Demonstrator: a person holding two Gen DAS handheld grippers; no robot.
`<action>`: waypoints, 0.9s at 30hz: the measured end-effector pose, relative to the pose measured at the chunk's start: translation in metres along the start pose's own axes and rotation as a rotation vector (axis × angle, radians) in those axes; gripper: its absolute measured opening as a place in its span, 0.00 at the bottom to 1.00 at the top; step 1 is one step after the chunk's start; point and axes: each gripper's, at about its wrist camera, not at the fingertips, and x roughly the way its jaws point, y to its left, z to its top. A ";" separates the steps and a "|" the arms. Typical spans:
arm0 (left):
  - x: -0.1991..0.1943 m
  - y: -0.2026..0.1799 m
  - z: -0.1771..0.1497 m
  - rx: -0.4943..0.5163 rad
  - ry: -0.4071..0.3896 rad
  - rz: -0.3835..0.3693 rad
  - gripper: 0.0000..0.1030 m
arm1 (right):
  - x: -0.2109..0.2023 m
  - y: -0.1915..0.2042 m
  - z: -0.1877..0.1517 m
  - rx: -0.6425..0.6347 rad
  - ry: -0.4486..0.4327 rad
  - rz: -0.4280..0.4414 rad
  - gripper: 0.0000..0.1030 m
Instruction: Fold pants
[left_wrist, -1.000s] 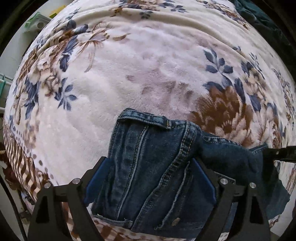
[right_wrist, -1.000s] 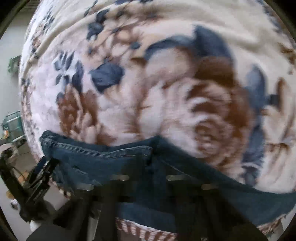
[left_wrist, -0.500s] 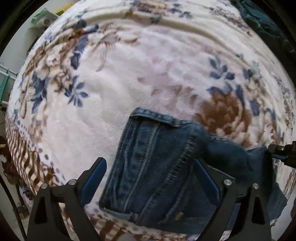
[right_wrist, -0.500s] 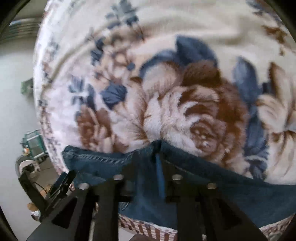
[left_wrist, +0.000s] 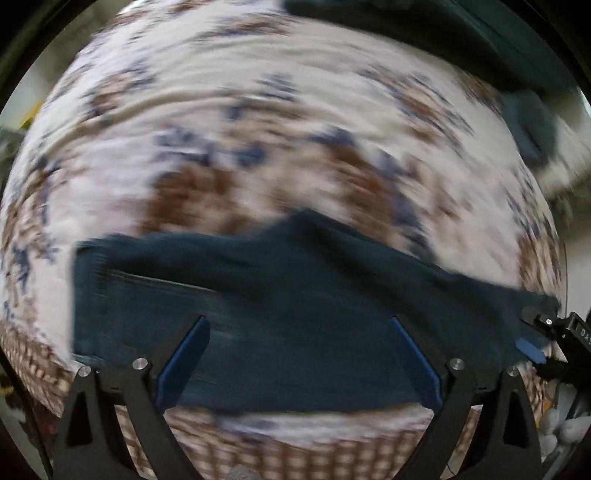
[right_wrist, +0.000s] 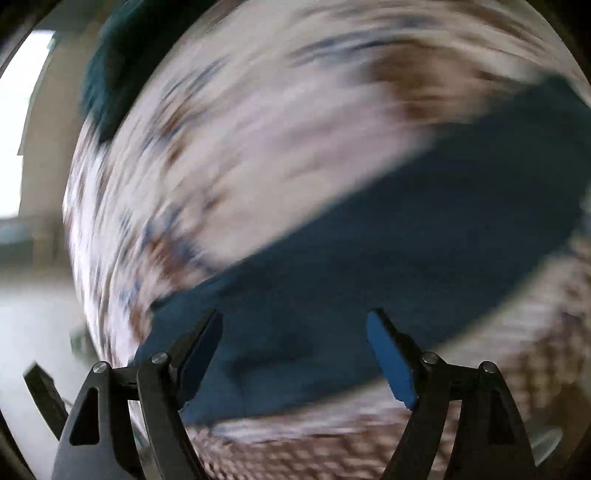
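Note:
The dark blue jeans (left_wrist: 288, 317) lie on the floral blanket (left_wrist: 258, 140) near its front edge, blurred by motion. My left gripper (left_wrist: 297, 362) is open and empty above the jeans, jaws wide apart. In the right wrist view the jeans (right_wrist: 369, 266) stretch diagonally up to the right. My right gripper (right_wrist: 295, 350) is open and empty over their lower end. The right gripper also shows at the right edge of the left wrist view (left_wrist: 546, 336), beside the jeans.
A dark teal cloth (left_wrist: 443, 33) lies at the blanket's far edge and shows in the right wrist view (right_wrist: 110, 66) too. The blanket's checked border (left_wrist: 295, 454) hangs at the near edge. Floor lies to the left (right_wrist: 33, 332).
My right gripper has opened and let go of the jeans. Both grippers have swung fast and pulled back; the jeans now lie spread wider on the blanket.

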 end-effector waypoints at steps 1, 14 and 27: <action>0.006 -0.021 -0.004 0.021 0.017 -0.009 0.95 | -0.018 -0.037 0.006 0.064 -0.042 -0.013 0.80; 0.121 -0.242 -0.034 0.210 0.219 -0.003 0.95 | -0.056 -0.298 0.110 0.425 -0.275 0.120 0.79; 0.162 -0.240 -0.029 0.175 0.224 0.036 1.00 | -0.027 -0.300 0.135 0.399 -0.264 0.332 0.16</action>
